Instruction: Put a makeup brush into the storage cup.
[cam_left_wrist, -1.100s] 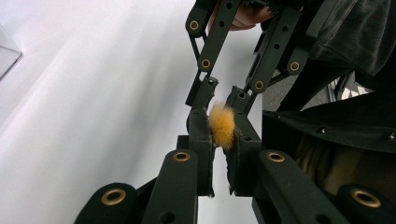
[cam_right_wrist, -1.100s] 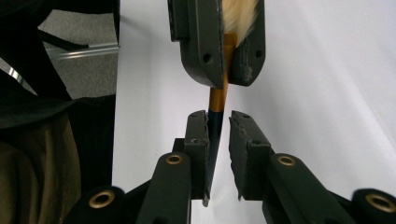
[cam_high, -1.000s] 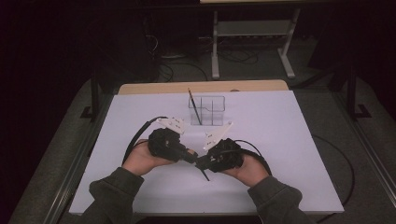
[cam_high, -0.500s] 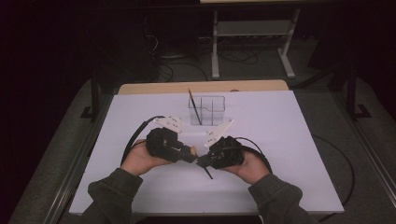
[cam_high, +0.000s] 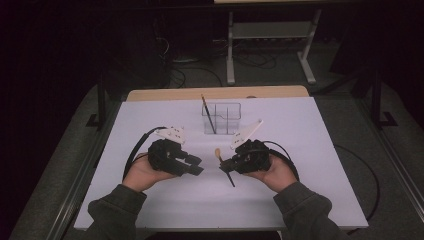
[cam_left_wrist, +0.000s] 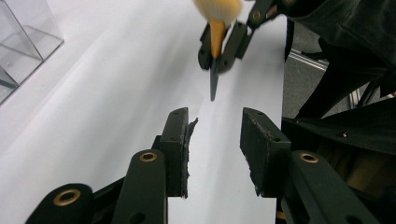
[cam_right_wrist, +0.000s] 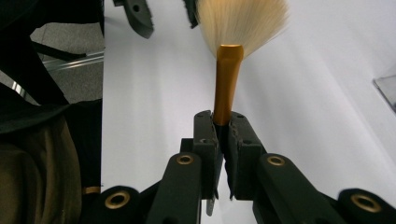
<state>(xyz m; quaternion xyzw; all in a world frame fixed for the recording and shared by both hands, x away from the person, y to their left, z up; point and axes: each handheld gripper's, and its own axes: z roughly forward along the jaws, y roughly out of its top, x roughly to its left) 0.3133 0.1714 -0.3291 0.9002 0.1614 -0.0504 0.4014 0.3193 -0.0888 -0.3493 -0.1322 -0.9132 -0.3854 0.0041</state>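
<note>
Two grippers, two brushes: right gripper (cam_right_wrist: 223, 133) clamped on one makeup brush (cam_right_wrist: 228, 77) at its gold ferrule, bristles beyond the pads; left gripper (cam_left_wrist: 215, 140) just parted, released, nothing between; farther, second brush (cam_high: 209, 114) upright in clear organizer (cam_high: 231, 111).

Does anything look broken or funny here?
Mostly no. One small thing: the black pad on one jaw of the left gripper looks frayed and is peeling at its edge. The fluffy makeup brush with the gold ferrule sits straight in the right gripper, and the clear plastic organiser stands upright on the white table.
</note>
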